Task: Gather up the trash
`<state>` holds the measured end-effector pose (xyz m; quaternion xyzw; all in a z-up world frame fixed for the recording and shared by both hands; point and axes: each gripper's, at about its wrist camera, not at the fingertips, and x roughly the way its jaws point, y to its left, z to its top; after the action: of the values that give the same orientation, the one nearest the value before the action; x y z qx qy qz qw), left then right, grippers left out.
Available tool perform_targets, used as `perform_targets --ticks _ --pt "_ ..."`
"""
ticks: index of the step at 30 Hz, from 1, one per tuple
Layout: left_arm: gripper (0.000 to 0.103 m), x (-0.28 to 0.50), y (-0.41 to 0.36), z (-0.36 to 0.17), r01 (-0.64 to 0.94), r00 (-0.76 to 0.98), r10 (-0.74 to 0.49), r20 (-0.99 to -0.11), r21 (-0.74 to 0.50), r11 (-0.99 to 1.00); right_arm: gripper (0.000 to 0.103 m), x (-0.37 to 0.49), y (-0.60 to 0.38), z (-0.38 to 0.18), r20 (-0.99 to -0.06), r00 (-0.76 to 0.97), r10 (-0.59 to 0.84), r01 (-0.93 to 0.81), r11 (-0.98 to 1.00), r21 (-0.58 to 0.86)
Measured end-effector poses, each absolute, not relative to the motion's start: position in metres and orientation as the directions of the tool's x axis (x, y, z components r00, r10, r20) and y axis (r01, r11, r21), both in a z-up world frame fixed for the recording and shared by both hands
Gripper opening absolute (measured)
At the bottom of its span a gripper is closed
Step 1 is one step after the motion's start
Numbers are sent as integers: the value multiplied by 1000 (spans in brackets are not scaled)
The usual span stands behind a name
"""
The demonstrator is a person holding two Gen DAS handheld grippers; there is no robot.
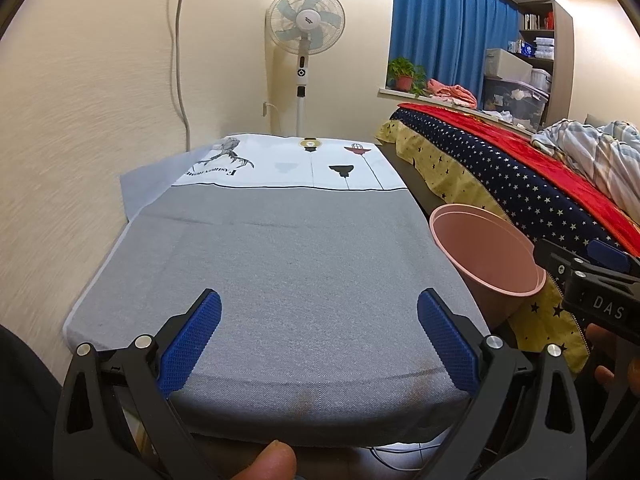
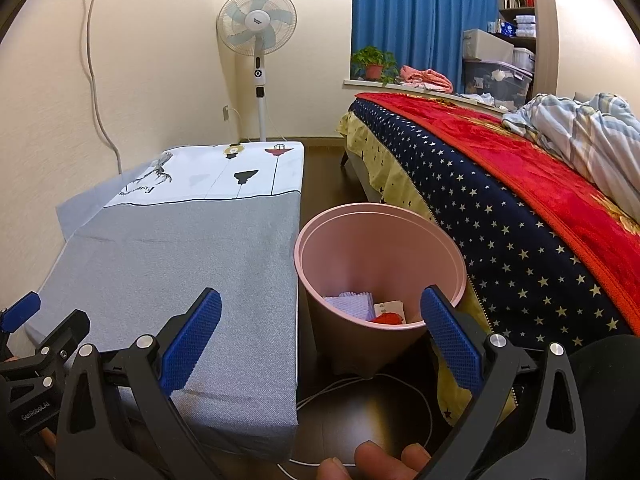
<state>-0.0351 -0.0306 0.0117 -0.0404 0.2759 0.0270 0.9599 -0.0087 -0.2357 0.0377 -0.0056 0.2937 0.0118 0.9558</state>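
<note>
A pink trash bin (image 2: 380,264) stands on the floor between the cloth-covered table (image 2: 168,264) and the bed (image 2: 520,216). Inside it lie a pale lilac cloth piece (image 2: 352,304) and a white and red wrapper (image 2: 390,312). My right gripper (image 2: 320,320) is open and empty, held above the near rim of the bin. My left gripper (image 1: 318,320) is open and empty over the near end of the table (image 1: 300,260). The bin (image 1: 486,256) shows at the right of the left wrist view, with my right gripper (image 1: 596,280) beside it.
A standing fan (image 2: 258,36) is at the far wall. White cables (image 2: 360,388) lie on the dark floor below the bin. A potted plant (image 2: 374,64) and pink clothes sit on the window sill. A striped quilt (image 2: 580,132) lies on the bed.
</note>
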Motion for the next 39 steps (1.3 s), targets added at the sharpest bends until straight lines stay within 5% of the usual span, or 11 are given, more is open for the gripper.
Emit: perform_targets --ticks 39 --pt "95 -37 -32 10 -71 840 23 -542 -68 995 98 -3 -229 36 -578 815 22 -37 999 -14"
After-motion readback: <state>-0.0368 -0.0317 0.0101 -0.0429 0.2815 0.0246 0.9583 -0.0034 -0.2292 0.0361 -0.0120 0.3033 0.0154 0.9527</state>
